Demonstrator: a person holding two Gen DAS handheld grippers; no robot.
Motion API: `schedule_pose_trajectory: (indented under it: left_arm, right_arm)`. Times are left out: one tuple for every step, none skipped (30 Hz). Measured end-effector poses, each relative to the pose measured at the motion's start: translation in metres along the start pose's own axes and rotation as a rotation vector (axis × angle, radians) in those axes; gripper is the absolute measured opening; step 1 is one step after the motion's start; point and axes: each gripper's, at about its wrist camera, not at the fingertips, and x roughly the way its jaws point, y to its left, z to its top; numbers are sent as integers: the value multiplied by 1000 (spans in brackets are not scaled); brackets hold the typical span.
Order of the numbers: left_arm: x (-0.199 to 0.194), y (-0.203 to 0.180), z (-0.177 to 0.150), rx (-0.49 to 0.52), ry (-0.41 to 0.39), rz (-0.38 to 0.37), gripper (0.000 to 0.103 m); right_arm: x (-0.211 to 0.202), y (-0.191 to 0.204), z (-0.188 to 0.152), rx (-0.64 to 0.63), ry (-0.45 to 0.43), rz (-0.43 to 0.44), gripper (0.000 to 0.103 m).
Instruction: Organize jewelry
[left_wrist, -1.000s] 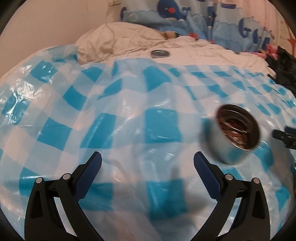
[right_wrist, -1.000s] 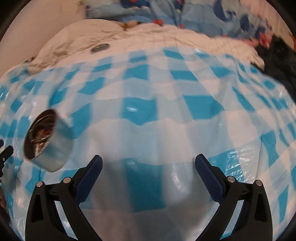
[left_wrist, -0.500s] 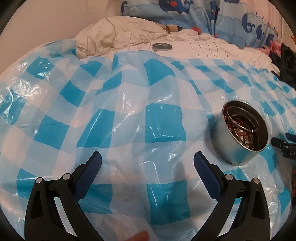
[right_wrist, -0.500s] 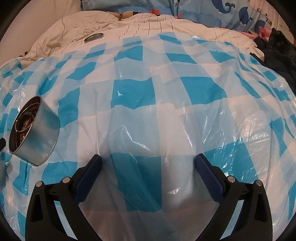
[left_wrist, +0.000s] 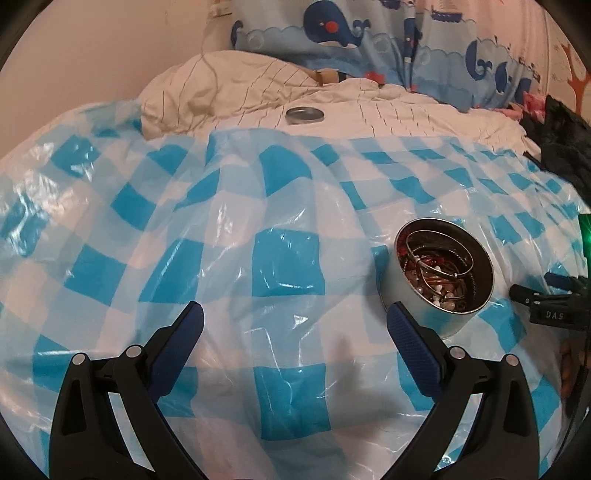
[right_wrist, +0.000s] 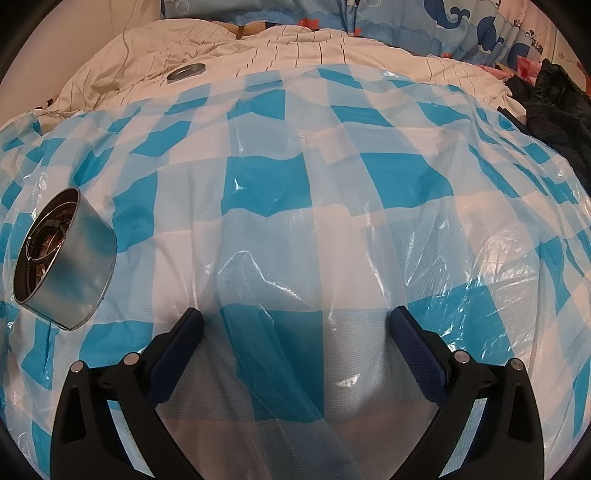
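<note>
- Steel is the material to watch in the left wrist view: one round tin sits open on the blue-and-white checked plastic sheet at about three o'clock, just beside the tip of the near right finger.
- Inside the tin lies a tangle of jewelry: wire bangles over beads and reddish pieces, too knotted to count.
- One tin lid rests apart at twelve o'clock, on the cream quilt of the bed.
- Left gripper hovers with jaws spread wide and nothing between them; part of the right gripper shows at the three o'clock edge.
- Right wrist view: the right gripper is likewise splayed and empty above the sheet, the tin at nine o'clock, the lid near eleven.
- Judgement: the step in hand seems to be reaching into the tin. Doing it well likely means one pair of jaws steadying the tin wall while the other dips in from above and pinches a single top bangle, lifting slowly so tangled pieces fall free and the slippery sheet does not let the tin slide.
</note>
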Motion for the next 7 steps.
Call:
schedule_pose_trajectory:
  left_arm:
    - [-1,-3,1,17,-2,3,95]
    - [-2,-5,2,25,-3,2,95]
    - [-4,-7,3,30,-6,3,95]
    - [-5,-8,3,33,-9,5,95]
    - [-7,-9,4,35,-11,6,95]
    - [-8,-10,4,39,-13,8,95]
    - [-8,-11,4,44,-16,11,95]
  right_arm:
    - [0,0,0,-1,0,-1,97]
    - [0,1,0,-1,0,-2,97]
    - [0,1,0,-1,0,-3,97]
    - [0,1,0,-2,0,-4,97]
    - [0,2,0,-2,0,-5,97]
    - [0,2,0,-2,0,-5,97]
    - [0,2,0,-2,0,-5,97]
